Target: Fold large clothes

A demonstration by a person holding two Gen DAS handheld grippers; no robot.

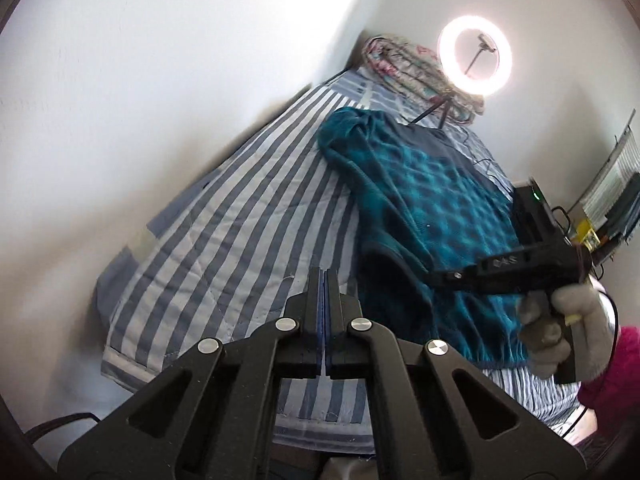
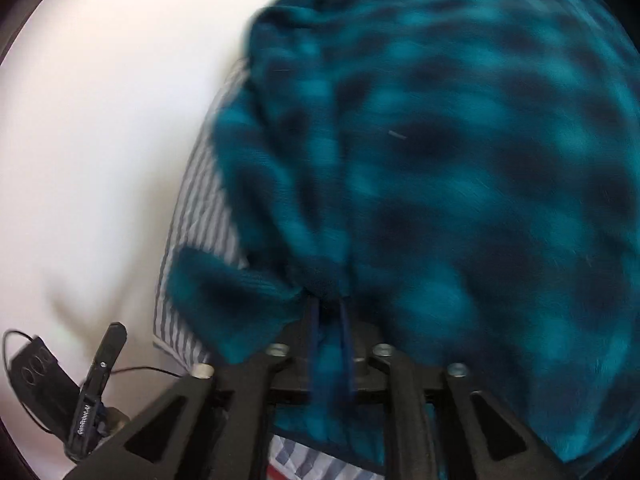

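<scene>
While the left gripper (image 1: 323, 280) points down toward the bed with its two fingers pressed flat together and nothing between them, the right gripper (image 1: 436, 276) reaches in from three o'clock of the left wrist view, carried by a hand in a grey glove (image 1: 560, 320) with a magenta sleeve (image 1: 612, 368) behind it. Seen from its own camera, the right gripper (image 2: 330, 312) has its jaws parted a little, and teal fleece lies between the fingers; motion blur hides whether the pads press on it.

Spread lengthwise, the teal and dark-blue patterned fleece jacket (image 1: 424, 200) lies on the bed from twelve o'clock down to four o'clock, one sleeve cuff (image 1: 384, 264) folded over near the centre. A blue-and-white striped quilt (image 1: 224, 240) covers the bed beneath it, bare from seven to eleven o'clock. At one o'clock a lit ring light (image 1: 475, 53) stands on the bed beside a rolled floral blanket (image 1: 412, 72), against a white wall (image 1: 140, 80).
</scene>
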